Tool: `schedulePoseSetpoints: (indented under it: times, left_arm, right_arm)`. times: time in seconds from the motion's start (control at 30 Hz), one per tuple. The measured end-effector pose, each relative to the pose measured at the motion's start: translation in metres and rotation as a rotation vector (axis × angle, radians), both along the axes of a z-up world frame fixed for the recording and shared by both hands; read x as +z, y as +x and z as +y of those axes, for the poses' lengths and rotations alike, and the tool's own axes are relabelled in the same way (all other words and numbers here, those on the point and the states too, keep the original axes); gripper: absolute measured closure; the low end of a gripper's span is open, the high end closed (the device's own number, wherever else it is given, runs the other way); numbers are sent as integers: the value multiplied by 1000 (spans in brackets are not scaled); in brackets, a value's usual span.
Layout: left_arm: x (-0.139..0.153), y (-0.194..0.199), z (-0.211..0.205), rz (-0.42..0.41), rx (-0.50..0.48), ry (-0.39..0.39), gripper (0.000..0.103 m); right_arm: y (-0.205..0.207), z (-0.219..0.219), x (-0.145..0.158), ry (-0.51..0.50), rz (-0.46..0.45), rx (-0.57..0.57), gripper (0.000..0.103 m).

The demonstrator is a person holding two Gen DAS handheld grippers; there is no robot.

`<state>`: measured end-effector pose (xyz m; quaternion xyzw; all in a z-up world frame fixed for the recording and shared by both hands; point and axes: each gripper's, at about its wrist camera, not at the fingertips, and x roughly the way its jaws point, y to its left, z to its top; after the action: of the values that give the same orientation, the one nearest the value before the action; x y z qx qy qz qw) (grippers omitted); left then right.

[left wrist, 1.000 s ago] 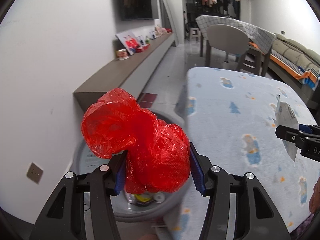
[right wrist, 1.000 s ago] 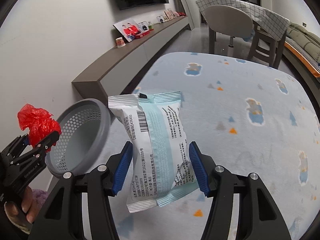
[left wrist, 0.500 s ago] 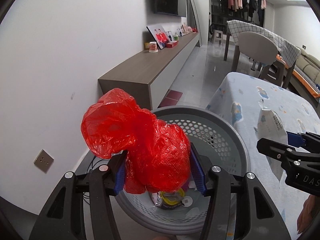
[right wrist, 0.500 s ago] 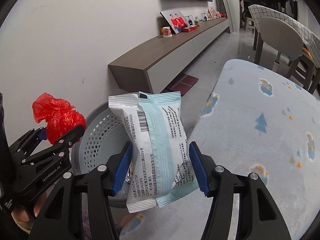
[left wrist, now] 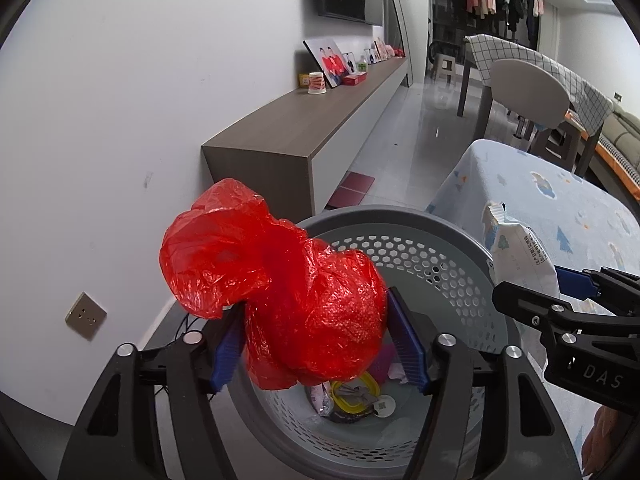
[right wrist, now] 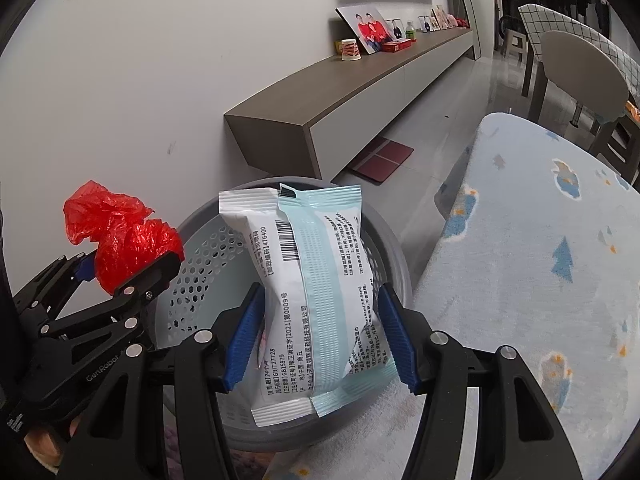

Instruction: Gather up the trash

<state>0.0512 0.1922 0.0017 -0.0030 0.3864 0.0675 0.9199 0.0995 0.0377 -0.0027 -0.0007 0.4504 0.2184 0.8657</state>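
Observation:
A crumpled red plastic bag (left wrist: 304, 300) sits between the pads of my left gripper (left wrist: 316, 320), whose jaws are opening while both pads still touch it. It hangs over the left half of a grey perforated basket (left wrist: 400, 220), which holds several bits of trash (left wrist: 352, 396) at its bottom. My right gripper (right wrist: 320, 292) is shut on a white and pale-green sealed packet (right wrist: 312, 280), held upright above the basket's (right wrist: 192, 248) near rim. In the right wrist view, the left gripper (right wrist: 132, 264) and the red bag (right wrist: 120, 236) are at the left.
A table under a pale blue patterned cloth (left wrist: 560, 208) stands right of the basket. A low wood-topped cabinet (left wrist: 320, 120) runs along the white wall behind it. A wall socket (left wrist: 85, 316) is low on the left. Chairs (left wrist: 528, 84) stand farther back.
Both grippers have swung left from over the table to above the basket. The left jaws stand wider now, and the red bag has puffed out between them. The packet remains gripped.

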Motion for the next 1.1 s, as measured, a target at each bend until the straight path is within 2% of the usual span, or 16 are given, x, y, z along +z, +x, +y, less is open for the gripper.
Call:
schedulePoseSetpoints:
  times: [0.03,0.13,0.23,1.1]
  left_arm:
    - [1,0,1,-2,2,-5,30]
    - [2,-1,3,-10,11,-13,24]
    - [3,-2,4,-8,16,-17,18]
    - [6,-9,10,-14,45,-42,11]
  right_arm:
    - [2,-1,0,1,-2,0,46]
    - [1,-1,3,4,-16,-5,29]
    - [-2,-1,5,-6,-33,-13,28]
    - [-20,-7,5,-20,-34,-91,28]
